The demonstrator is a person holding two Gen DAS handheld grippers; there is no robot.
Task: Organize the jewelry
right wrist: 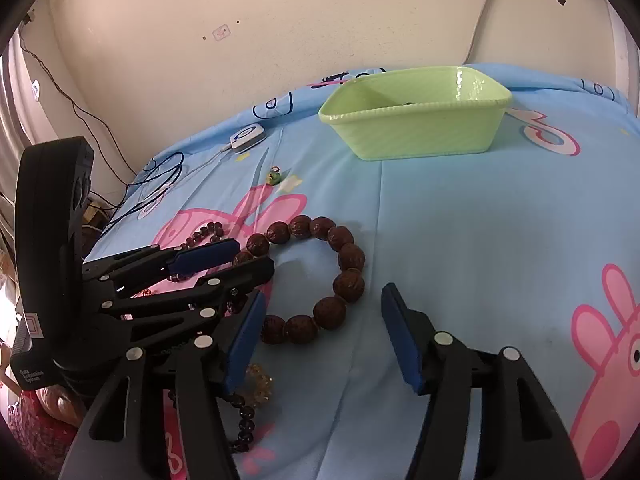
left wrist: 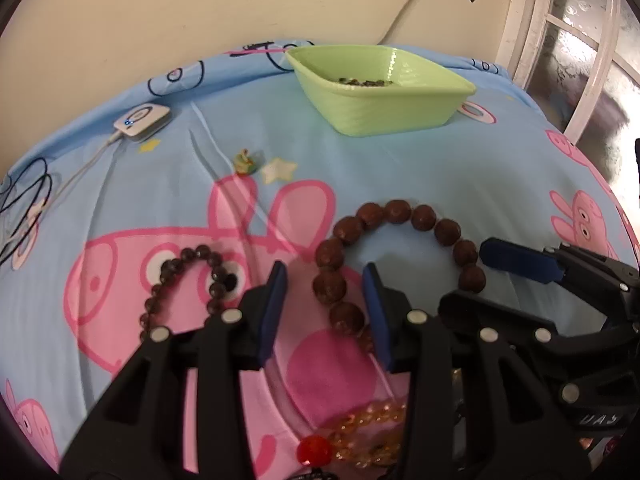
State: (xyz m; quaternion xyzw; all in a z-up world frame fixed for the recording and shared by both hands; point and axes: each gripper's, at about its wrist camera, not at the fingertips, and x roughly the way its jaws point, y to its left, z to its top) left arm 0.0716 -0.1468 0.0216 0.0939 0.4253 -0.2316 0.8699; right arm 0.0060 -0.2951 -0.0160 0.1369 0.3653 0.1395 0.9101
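Nearest the cameras, at the bed's front edge: amber bead bracelet [left wrist: 372, 432], translucent faceted beads, one round red bead [left wrist: 315, 450] at its end, lying flat on the printed sheet [left wrist: 192, 208].
Just beyond: left gripper [left wrist: 326, 304], black plastic arms, blue padded fingers [left wrist: 276, 300], jaws partly apart and straddling one side of the large wooden bead bracelet [left wrist: 396, 212]; pads not seen pressing any bead, nothing lifted.
Beside it, on the right: right gripper [right wrist: 324, 334], same black-and-blue build, jaws standing wide, nothing between the pads; near arc of the wooden bracelet resting just ahead of its left finger [right wrist: 246, 336].
Wooden bracelet: round, wrinkled, dark brown beads in a loose ring, flat on the cloth.
To the left: dark bead bracelet [left wrist: 188, 280], small glossy faceted beads, near-black, in a narrow loop, apart from the wooden one.
Under all: cotton sheet, light blue, pink cartoon pig print, lightly creased.
Middle distance: small green charm [left wrist: 245, 162], rounded, with top loop, beside a printed star.
Farther left: white square device [left wrist: 142, 119] with rounded corners, white cable attached.
Farthest back, near the cream wall [left wrist: 200, 12]: pale green plastic tray [left wrist: 400, 116], rectangular, ribbed walls, some small dark pieces inside, too small to tell.
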